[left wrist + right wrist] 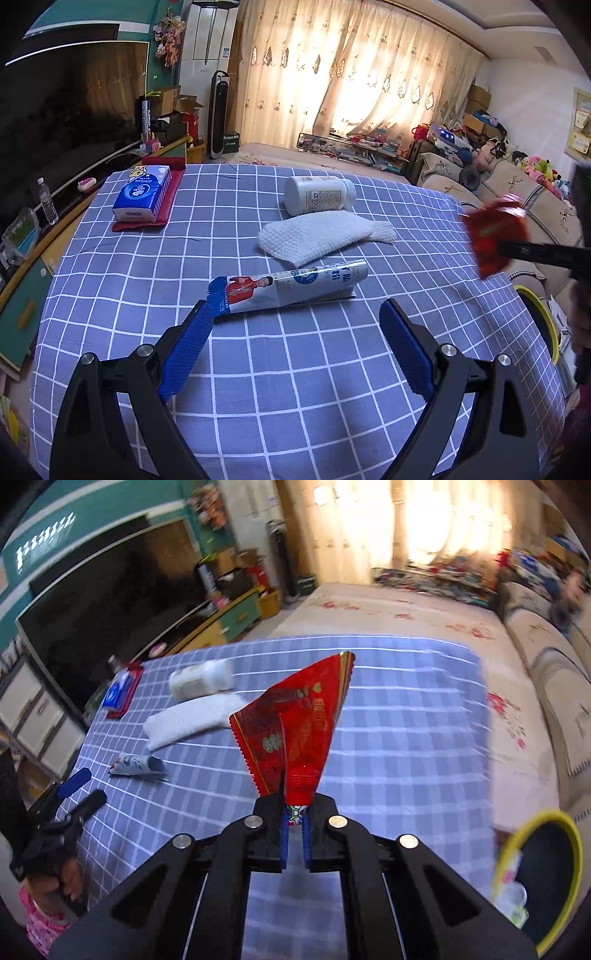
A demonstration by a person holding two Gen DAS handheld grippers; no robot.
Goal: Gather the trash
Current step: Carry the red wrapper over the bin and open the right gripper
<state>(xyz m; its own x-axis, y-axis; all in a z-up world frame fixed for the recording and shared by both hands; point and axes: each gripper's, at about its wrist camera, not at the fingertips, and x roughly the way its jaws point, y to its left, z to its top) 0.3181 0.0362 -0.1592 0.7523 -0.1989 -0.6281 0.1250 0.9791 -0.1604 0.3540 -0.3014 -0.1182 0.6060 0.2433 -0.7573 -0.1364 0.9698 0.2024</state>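
My right gripper [294, 812] is shut on a red foil wrapper [295, 731] and holds it above the checked blue cloth; the wrapper shows blurred in the left wrist view [493, 236] too. My left gripper [295, 314] is open and empty, its jaws on either side of the near end of a blue and white snack wrapper [288, 290] lying on the cloth. A white crumpled tissue [325, 234] and a white bottle [319, 194] on its side lie beyond. The bin with a yellow rim [535, 882] stands at the lower right.
A blue tissue pack [142, 194] on a red mat sits at the table's far left. A TV cabinet [55, 229] runs along the left. A sofa [517, 192] with plush toys stands to the right. The left gripper shows in the right wrist view [79, 794].
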